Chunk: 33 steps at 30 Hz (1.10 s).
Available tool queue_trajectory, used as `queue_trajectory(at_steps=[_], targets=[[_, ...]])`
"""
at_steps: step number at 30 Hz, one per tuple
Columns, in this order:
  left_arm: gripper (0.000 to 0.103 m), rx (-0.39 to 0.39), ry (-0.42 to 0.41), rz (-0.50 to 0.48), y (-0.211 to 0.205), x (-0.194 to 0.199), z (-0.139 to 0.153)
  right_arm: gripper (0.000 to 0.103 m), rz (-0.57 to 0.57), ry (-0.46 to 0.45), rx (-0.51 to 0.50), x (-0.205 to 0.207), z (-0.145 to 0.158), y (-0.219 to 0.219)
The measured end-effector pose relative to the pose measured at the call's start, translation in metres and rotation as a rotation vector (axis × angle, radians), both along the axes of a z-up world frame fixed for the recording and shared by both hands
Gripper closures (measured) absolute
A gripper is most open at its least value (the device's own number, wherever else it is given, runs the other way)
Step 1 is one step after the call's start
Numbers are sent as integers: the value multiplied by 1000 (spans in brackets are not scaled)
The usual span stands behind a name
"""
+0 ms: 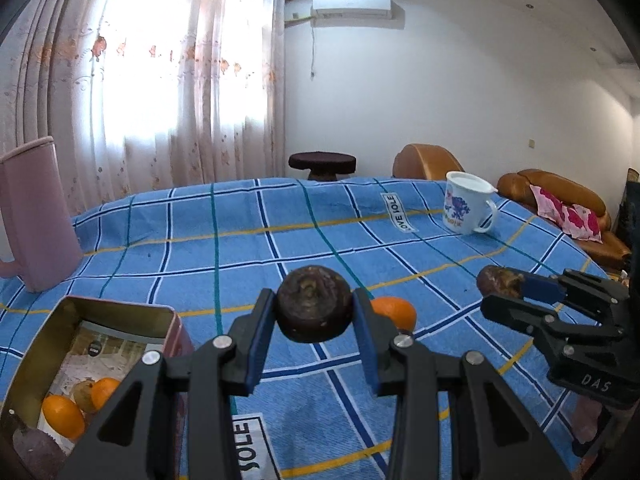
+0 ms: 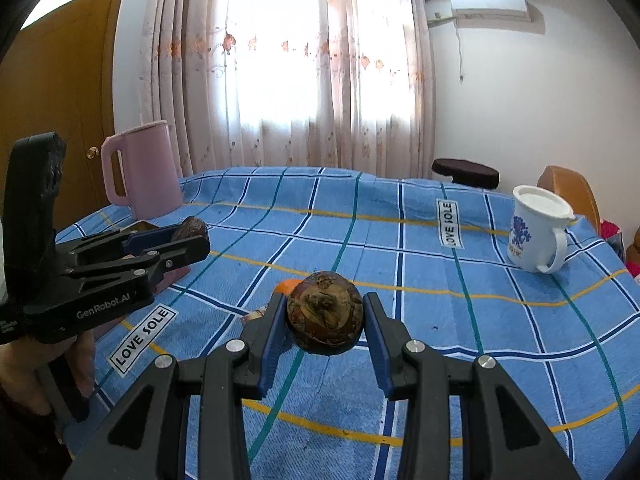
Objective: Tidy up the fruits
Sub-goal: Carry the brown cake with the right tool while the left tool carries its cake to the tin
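Over the blue checked tablecloth point(image 1: 248, 248), both grippers clamped on dark fruit, lifted clear of the cloth.

Left gripper point(image 1: 314, 312) narrowed onto a round, rough, dark brown fruit point(image 1: 314, 304), pads pressing both flanks; right gripper point(image 2: 325, 320) likewise closed on a mottled brown fruit point(image 2: 325, 312). At lower left, open tin point(image 1: 36, 352) with oranges point(image 1: 64, 416) inside. Behind the left fingers, loose orange point(image 1: 394, 312) on the cloth.

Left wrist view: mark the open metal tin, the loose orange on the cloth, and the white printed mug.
Open metal tin point(image 1: 120, 307), left wrist view, far rim.
Loose orange point(image 1: 394, 312), left wrist view, visible top.
White printed mug point(image 1: 466, 208), left wrist view, printed side wall.
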<state>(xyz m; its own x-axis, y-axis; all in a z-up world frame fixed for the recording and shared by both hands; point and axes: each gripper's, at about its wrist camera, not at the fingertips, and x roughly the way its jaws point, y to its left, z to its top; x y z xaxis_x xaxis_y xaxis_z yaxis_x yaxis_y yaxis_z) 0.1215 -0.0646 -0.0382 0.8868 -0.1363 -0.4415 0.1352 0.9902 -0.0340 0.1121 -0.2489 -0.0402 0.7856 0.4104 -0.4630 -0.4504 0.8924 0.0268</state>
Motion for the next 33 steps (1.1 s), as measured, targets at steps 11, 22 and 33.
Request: queue_trajectory(at_steps=[11,22,33], targets=[[63,15,-46,9,-2,-10,4,63,-8,-56,4,-8,4,-2],[63,24,-96,22,-2,-21,6,63,-21,-110,6,-15,8,-4],[63,7,-79,25,7,-29,8,63,-21,-152,-16,-27,11,7]])
